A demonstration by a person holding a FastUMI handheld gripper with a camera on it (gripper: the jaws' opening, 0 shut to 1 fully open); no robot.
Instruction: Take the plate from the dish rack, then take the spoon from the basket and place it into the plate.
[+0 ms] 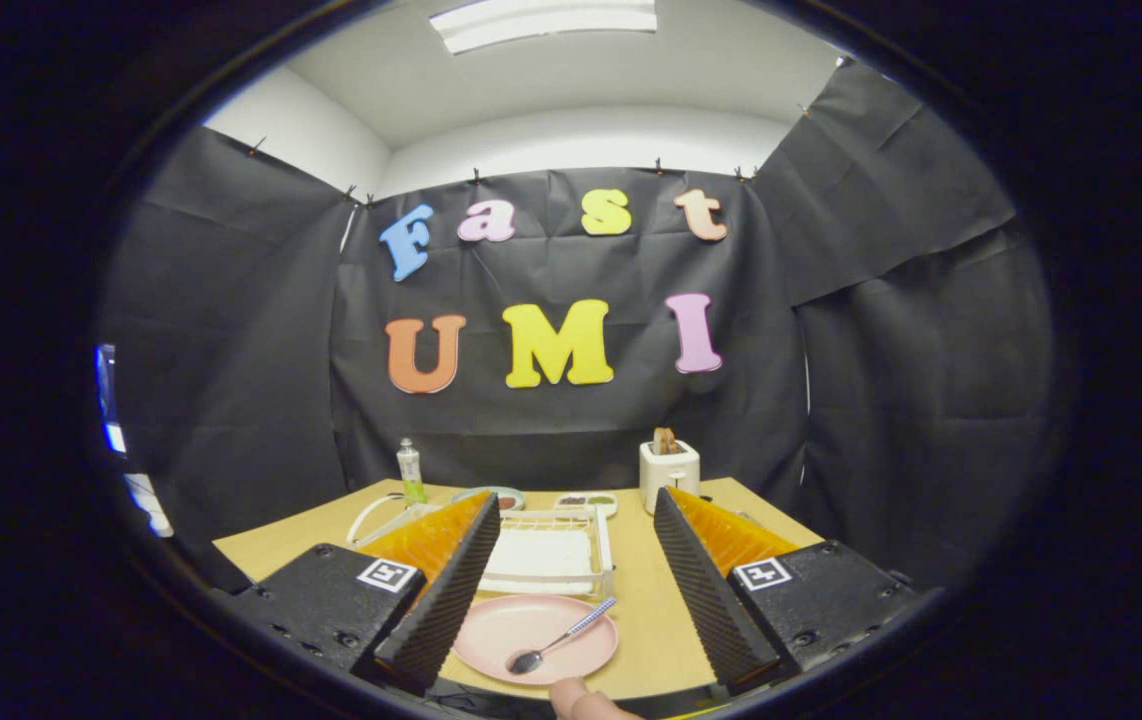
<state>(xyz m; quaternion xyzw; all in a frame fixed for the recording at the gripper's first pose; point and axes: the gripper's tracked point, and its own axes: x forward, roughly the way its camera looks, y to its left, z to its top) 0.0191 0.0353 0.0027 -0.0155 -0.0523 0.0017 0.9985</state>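
The spoon (pixel 559 638) already lies in the pink plate (pixel 535 636), its bowl toward the near rim and its patterned handle resting up over the far rim, so by the look of it the placing is done and the step in hand is simply getting clear. To do that well, the fingers should go on up and back along their own line, spread as they are, with no sideways sweep that could clip the handle where it overhangs the rim and tip the spoon out. The gripper (pixel 576 590) stands wide open and holds nothing; the plate with the spoon sits on the wooden surface (pixel 653 640) low between the two fingers, nearer the left one, and neither finger appears to touch it. The gripper is held level and raised above the surface, looking straight down the booth. Just beyond the plate is a white wire basket (pixel 551 550) with a pale tray in it, and farther back stand a toaster (pixel 669 472) and a small bottle (pixel 410 470). A fingertip of the person's hand (pixel 581 698) shows at the near edge, just below the plate.
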